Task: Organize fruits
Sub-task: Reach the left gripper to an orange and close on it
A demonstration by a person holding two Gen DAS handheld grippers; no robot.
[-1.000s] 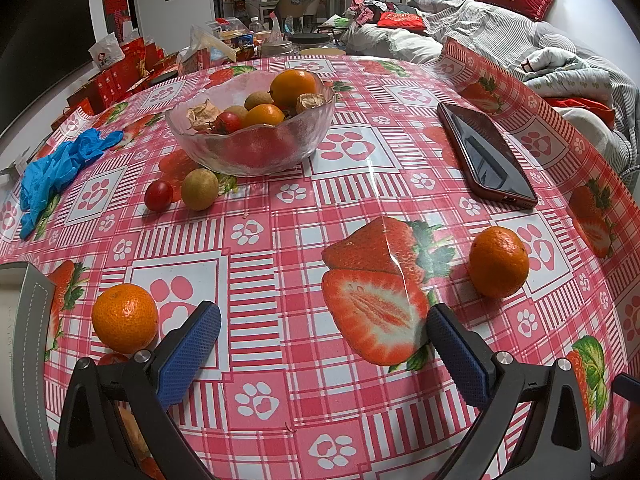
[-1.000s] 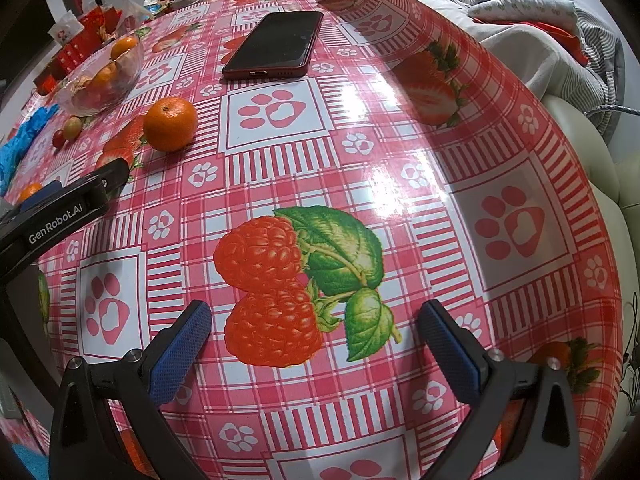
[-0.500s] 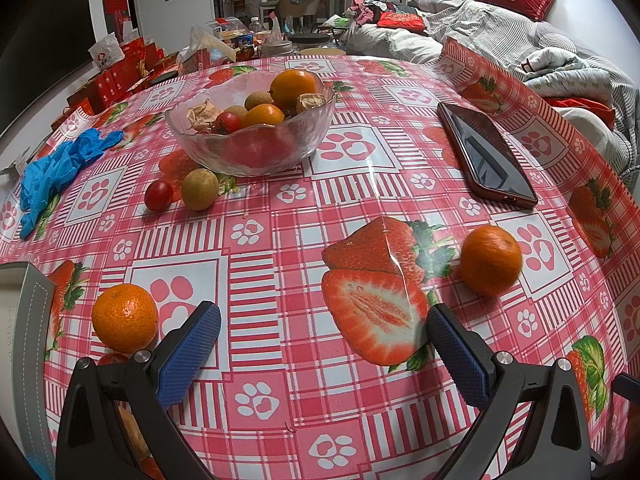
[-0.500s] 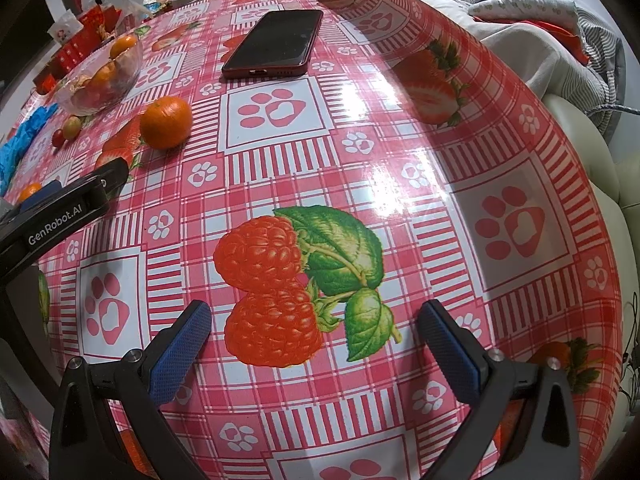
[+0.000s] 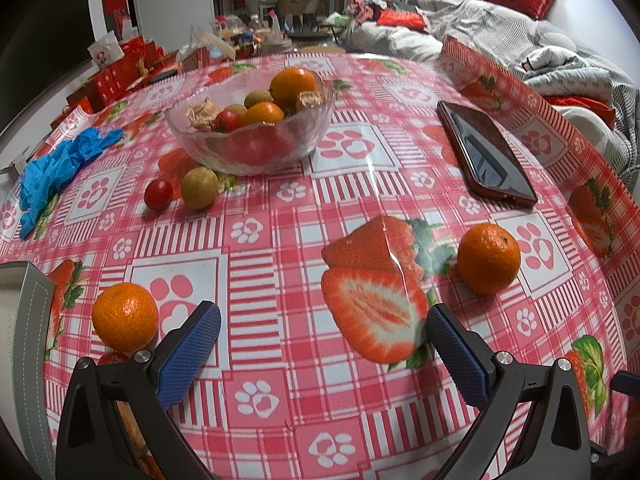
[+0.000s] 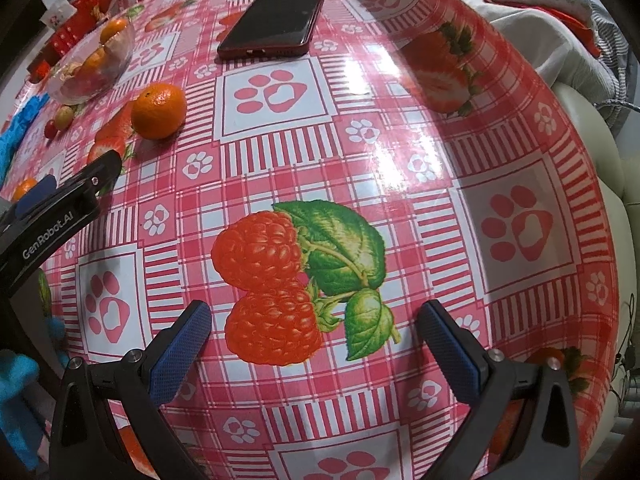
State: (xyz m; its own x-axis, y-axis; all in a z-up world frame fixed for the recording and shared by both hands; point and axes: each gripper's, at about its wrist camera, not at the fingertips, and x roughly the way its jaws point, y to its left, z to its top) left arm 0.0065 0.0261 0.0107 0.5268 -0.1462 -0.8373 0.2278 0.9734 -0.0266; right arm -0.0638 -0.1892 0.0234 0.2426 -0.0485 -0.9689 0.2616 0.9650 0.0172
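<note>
left wrist: left hand-held gripper wide, empty; mandarin mid-bench, glass bowl toward far edge | right wrist: right hand-held gripper wide, empty, near edge | advice: straddle mandarin, close gently, it may roll

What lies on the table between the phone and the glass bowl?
Only bare tablecloth between phone and glass bowl, seen in the left wrist view.
</note>
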